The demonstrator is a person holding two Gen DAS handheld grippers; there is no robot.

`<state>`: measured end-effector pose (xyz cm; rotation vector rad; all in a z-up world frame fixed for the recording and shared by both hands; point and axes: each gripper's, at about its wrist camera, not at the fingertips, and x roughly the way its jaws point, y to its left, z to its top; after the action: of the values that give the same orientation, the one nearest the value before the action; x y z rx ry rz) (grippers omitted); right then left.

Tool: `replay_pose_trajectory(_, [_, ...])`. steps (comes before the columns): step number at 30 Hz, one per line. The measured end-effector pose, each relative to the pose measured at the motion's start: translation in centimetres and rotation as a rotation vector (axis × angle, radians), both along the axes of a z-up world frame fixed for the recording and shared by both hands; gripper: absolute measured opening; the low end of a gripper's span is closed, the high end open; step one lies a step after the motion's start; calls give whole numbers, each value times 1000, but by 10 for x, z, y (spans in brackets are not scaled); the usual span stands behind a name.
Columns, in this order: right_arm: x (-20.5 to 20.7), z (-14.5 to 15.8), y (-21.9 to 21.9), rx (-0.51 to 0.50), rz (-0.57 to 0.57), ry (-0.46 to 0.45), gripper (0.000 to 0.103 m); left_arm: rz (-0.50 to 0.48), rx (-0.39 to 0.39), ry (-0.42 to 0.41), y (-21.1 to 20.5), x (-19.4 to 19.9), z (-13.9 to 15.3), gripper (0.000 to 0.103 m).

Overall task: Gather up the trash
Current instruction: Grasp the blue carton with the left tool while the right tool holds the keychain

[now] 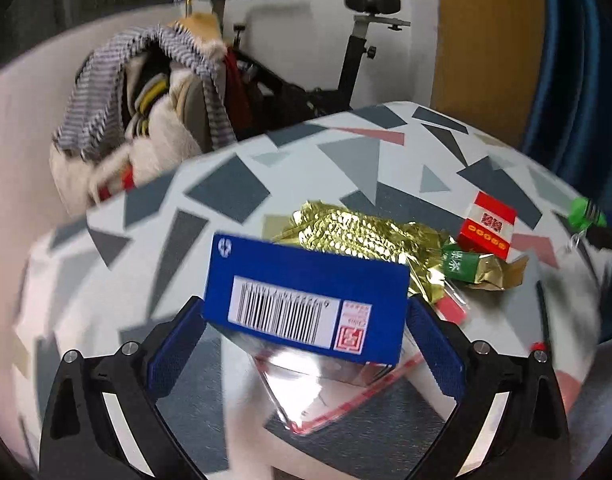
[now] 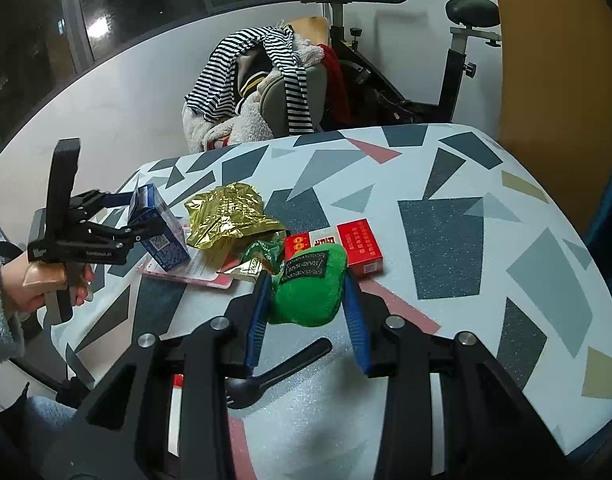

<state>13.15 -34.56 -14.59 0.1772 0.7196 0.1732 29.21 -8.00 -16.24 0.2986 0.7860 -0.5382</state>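
Note:
In the left wrist view my left gripper (image 1: 306,320) is shut on a blue box (image 1: 306,300) with a barcode, its blue pads pressing both ends. The right wrist view shows that box (image 2: 158,232) tilted in the left gripper (image 2: 140,216), above a clear, red-edged packet (image 2: 186,272). My right gripper (image 2: 306,284) is shut on a green plush item (image 2: 310,292) with a black label, just above the patterned table (image 2: 446,240). A crumpled gold foil wrapper (image 2: 226,216), a green packet (image 2: 262,250) and a red box (image 2: 360,246) lie between the grippers.
A black plastic fork (image 2: 274,376) lies under the right gripper. Behind the table stand a chair heaped with striped clothes (image 2: 258,80) and an exercise bike (image 2: 454,64). A wooden panel (image 2: 554,80) rises at the right. A person's hand (image 2: 38,288) grips the left tool.

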Motion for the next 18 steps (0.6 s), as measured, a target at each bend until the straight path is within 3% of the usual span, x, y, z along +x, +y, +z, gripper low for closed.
replay_pose_trajectory(1, [-1, 0, 0, 2, 1, 1, 38, -2, -27, 20, 2, 0, 0, 75])
replay_pose_trajectory(9, [-10, 7, 7, 16, 8, -12, 38, 44, -94, 1, 24, -34, 22, 73])
replay_pose_trajectory(18, [-31, 22, 27, 16, 39, -28, 38, 55, -158, 0, 38, -111, 54, 73])
